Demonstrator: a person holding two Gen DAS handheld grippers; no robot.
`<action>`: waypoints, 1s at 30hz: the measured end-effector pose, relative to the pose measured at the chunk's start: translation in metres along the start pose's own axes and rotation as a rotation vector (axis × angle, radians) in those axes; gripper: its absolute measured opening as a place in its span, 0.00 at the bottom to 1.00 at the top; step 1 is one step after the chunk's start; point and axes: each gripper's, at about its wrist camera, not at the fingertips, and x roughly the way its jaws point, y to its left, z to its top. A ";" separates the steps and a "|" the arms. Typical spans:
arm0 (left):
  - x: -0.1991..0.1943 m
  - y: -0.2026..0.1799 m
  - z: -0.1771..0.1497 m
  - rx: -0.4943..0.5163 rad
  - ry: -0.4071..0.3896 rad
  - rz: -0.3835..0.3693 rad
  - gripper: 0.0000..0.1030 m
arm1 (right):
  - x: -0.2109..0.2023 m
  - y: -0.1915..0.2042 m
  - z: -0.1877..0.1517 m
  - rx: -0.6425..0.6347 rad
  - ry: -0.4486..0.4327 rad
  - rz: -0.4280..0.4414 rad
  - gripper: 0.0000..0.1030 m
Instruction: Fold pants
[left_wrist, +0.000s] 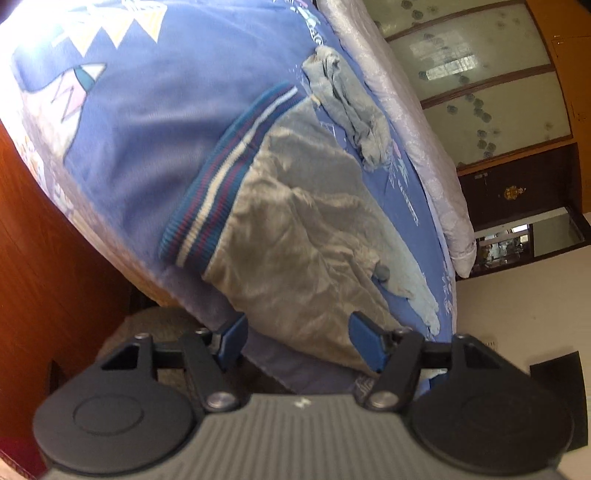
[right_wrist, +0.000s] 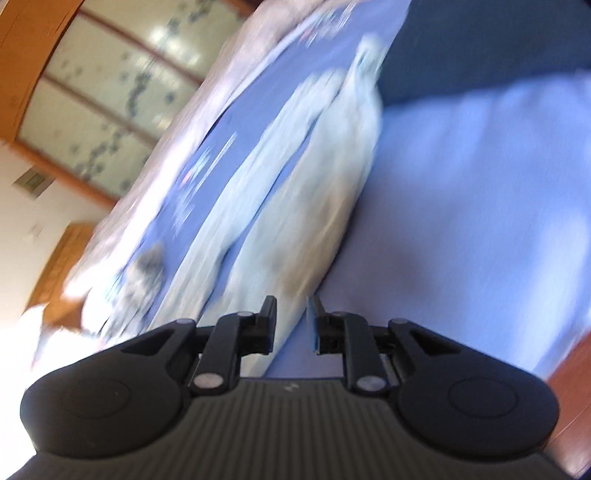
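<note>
Blue bedding with a printed triangle and cartoon pattern covers the bed and serves as the work surface; a pale lilac quilt with an embossed floral texture is bunched along its far edge, at 1 o'clock in the left wrist view. Beyond it stand frosted glass wardrobe doors in orange-brown wooden frames.

Pants: grey-beige, soft and heavily creased fabric, spread on the bedding. The waistband is a ribbed knit strip in teal, maroon and cream stripes, lying at 11 o'clock from the left gripper. One pale leg runs toward 3 o'clock. A separate crumpled grey garment lies at 12 o'clock, apart from the pants.

Left gripper: jaws spread wide, blue pads on either side of the near edge of the pants fabric, nothing clamped between them.

Right gripper: black fingers stand parted with a narrow gap, nothing held. This view is motion-blurred. The pants extend from just ahead of the fingertips toward 12 o'clock as a long pale shape, two legs faintly separable. Whether the fingertips touch the fabric cannot be determined. Smooth blue bedding fills the 2 o'clock side.
</note>
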 end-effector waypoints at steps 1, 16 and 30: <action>0.007 -0.002 -0.005 0.001 0.005 0.006 0.60 | 0.002 0.004 -0.008 -0.008 0.023 0.025 0.21; 0.046 0.023 -0.004 -0.160 -0.022 0.125 0.61 | 0.021 0.001 -0.041 0.060 0.156 0.121 0.22; 0.032 0.037 0.017 -0.207 -0.113 -0.011 0.05 | 0.024 -0.020 -0.008 0.137 0.013 0.043 0.28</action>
